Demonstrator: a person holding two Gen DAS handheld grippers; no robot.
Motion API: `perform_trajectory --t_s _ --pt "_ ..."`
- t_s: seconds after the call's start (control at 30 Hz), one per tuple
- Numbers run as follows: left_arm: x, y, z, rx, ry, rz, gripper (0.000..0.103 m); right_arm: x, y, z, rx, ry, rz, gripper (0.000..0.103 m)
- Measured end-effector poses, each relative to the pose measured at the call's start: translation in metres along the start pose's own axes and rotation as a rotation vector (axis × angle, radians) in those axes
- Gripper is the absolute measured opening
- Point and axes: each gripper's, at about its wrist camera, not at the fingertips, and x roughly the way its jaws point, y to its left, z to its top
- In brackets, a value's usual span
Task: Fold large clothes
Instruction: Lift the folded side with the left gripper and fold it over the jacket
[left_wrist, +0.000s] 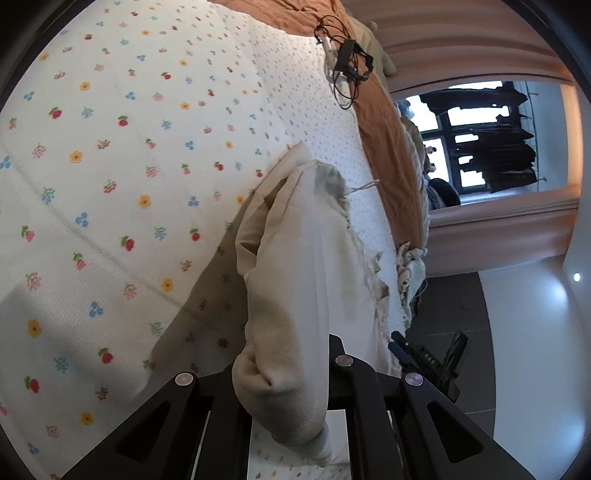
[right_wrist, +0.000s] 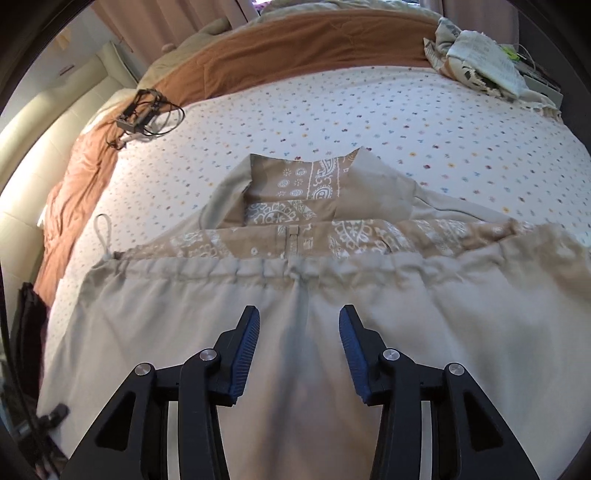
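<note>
**Beige garment on the flowered bed, one gripper clamped, one spread**

A bed covered by a white bedspread (right_wrist: 406, 122) printed with small coloured flowers fills both views, with a rust-orange blanket (right_wrist: 295, 40) bunched along its far edge at the top of the right wrist frame. A black device with tangled cables (right_wrist: 142, 112) lies at the upper left of that frame, on the border between bedspread and blanket; a heap of pale crumpled cloth (right_wrist: 484, 70) sits at the upper right. In the left wrist view a window (left_wrist: 476, 136) with dark shapes hanging before it shows at the right.

The beige garment (right_wrist: 295, 295) lies spread across the centre and lower half of the right wrist frame, its gathered drawstring hem running side to side and a paisley-printed lining (right_wrist: 314, 177) showing above it. A white cord loop (right_wrist: 105, 229) sticks out at its left end.

The right gripper (right_wrist: 299, 354) hovers over the cloth with its blue-padded fingers (right_wrist: 245, 354) spread apart and nothing between them.

The left gripper (left_wrist: 295, 421) is pressed together on a thick fold of the beige garment, which rises from the jaws up the middle of the left wrist frame.
</note>
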Motion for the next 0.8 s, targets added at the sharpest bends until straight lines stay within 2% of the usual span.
perform_trajectory --t_s 0.2,0.43,0.67,0.8 --pt "-0.001 -0.036 0.006 0.020 0.013 -0.126 0.007 -0.049 0.008 -0.043 -0.005 -0.024 0.039 0.045" --pt "0.002 -0.078 0.007 0.075 0.037 -0.190 0.007 -0.086 0.012 -0.099 0.022 -0.031 0.076 0.045" --pt "0.006 -0.112 0.009 0.101 0.060 -0.247 0.007 -0.090 0.012 -0.145 0.056 -0.008 0.090 0.044" --pt "0.008 -0.134 0.006 0.128 0.077 -0.268 0.007 -0.069 0.012 -0.168 0.077 0.059 0.114 0.034"
